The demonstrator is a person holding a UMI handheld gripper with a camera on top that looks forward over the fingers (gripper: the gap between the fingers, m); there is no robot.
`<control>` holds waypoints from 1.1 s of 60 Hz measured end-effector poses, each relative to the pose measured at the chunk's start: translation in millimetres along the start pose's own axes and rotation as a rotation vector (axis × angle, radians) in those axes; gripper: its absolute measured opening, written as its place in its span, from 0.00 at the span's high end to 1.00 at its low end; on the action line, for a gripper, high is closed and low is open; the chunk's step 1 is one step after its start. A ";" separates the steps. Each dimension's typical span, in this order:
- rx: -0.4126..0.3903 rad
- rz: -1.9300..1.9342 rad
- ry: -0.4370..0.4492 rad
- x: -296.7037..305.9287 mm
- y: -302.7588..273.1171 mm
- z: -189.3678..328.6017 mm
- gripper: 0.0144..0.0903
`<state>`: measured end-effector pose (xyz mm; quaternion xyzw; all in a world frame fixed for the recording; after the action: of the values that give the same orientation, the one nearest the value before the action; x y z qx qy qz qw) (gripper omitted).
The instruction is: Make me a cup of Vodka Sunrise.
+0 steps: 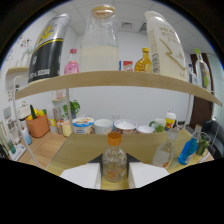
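Here the hand-held gripper [116, 175] clamps its 2 white fingers [82, 176] on a small clear glass bottle with an orange cap [114, 159], held upright below the wooden shelf [115, 79], presumably to avoid spilling.

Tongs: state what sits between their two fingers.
In the gripper view, a small clear bottle with an orange cap stands between the fingers of the tongs, its base holding orange liquid.

A single wide-angle view rides on the gripper [114, 176], looking forward along its fingers [82, 175] from low over the surface [75, 150], close behind a small bottle [114, 159], facing and looking up under a shelf [115, 80].
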<state>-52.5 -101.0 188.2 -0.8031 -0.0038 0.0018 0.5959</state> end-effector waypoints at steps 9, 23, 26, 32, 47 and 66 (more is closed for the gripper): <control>0.003 -0.010 0.004 -0.3 -0.4 -0.7 0.71; 0.022 -0.031 -0.031 -8.6 -17.3 -25.8 0.71; 0.033 -0.018 -0.041 -10.9 -24.0 -37.1 0.72; 0.050 -0.003 -0.056 -12.5 -30.6 -61.1 0.72; 0.037 0.036 -0.063 -19.3 -3.8 -105.9 0.72; -0.076 0.052 0.014 -5.6 99.2 -77.1 0.72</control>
<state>-57.2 -203.6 115.6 -0.8250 0.0212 0.0114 0.5646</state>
